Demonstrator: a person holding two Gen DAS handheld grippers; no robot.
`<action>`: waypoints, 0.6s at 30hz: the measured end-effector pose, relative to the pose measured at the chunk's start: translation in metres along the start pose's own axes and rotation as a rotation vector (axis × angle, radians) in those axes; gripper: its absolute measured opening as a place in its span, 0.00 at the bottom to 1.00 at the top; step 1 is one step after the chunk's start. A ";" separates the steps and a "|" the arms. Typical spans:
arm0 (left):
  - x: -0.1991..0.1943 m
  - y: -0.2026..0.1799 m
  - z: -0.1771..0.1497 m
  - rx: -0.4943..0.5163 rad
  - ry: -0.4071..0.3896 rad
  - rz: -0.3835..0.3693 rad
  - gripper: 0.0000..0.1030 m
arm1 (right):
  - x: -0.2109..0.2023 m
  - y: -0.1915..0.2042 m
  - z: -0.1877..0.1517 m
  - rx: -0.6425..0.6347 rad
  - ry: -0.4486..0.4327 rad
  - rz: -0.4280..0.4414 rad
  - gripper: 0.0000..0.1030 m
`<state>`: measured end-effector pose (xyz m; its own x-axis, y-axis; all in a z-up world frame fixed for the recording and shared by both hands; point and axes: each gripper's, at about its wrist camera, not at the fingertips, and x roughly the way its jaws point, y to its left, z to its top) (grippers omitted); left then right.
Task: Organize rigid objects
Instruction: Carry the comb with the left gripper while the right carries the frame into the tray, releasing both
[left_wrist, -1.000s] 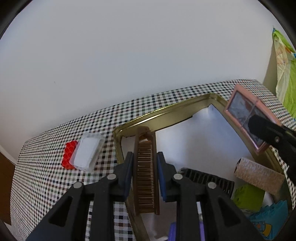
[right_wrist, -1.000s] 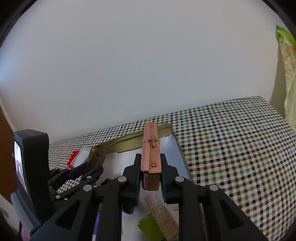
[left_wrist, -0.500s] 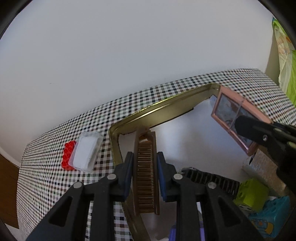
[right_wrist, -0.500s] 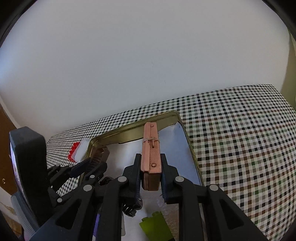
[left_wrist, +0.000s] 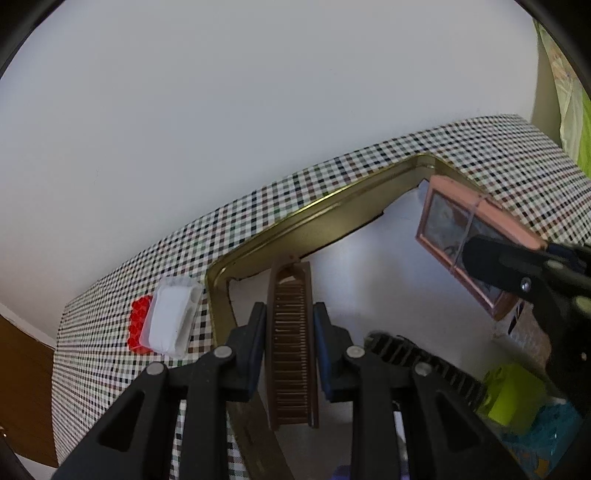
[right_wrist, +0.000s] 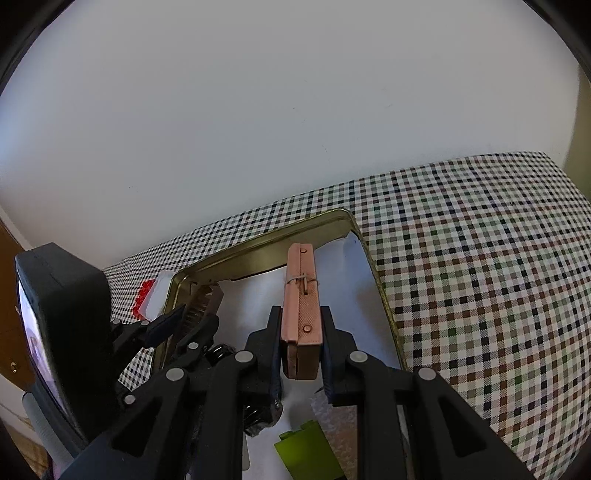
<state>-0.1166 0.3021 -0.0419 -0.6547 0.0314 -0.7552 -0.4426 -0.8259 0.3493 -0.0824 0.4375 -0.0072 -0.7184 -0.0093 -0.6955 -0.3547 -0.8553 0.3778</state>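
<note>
Tin tray (left_wrist: 332, 218), gold-rimmed and lined with white, sits on the checked counter (left_wrist: 110, 369) toward its back edge. Inside the tray, along its near side, lie a black ribbed piece (left_wrist: 417, 360), a lime-green block (left_wrist: 513, 398), a teal item (left_wrist: 546, 432) and a speckled beige block (left_wrist: 532, 332); the beige block is partly hidden by the right gripper. In the right wrist view the green block (right_wrist: 306, 458) shows below the jaws with the beige block (right_wrist: 332, 421) just beside it.

Outside the tray, near the counter's left edge, a white plastic container (left_wrist: 171, 321) lies against a red studded brick (left_wrist: 138, 325), the two touching; what the container holds cannot be made out.

The left gripper (left_wrist: 290, 347) has its jaws narrowed onto a brown comb (left_wrist: 291, 350), gripped by its long sides, its far tip reaching over the tray's back left corner. The comb is held above the tray floor.

The right gripper (right_wrist: 301, 347) has its jaws closed on a pink flat case (right_wrist: 301, 314), held on edge with its clasp facing up, over the tray's back right part. From the left wrist view the same case (left_wrist: 472, 236) shows a mirrored or glazed face, tilted and clear of the tray floor.
</note>
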 end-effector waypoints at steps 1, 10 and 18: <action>0.000 -0.001 0.001 0.006 -0.001 0.003 0.23 | 0.000 0.001 0.000 -0.001 0.002 0.005 0.19; 0.000 -0.001 0.005 0.008 0.004 0.011 0.23 | 0.000 -0.002 0.002 0.023 -0.001 0.036 0.20; -0.007 0.004 0.002 -0.022 -0.015 0.045 0.50 | -0.004 -0.017 0.004 0.156 -0.042 0.177 0.58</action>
<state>-0.1153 0.2996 -0.0336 -0.6830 0.0029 -0.7304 -0.3991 -0.8390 0.3698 -0.0754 0.4540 -0.0083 -0.8010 -0.1279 -0.5849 -0.3064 -0.7518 0.5840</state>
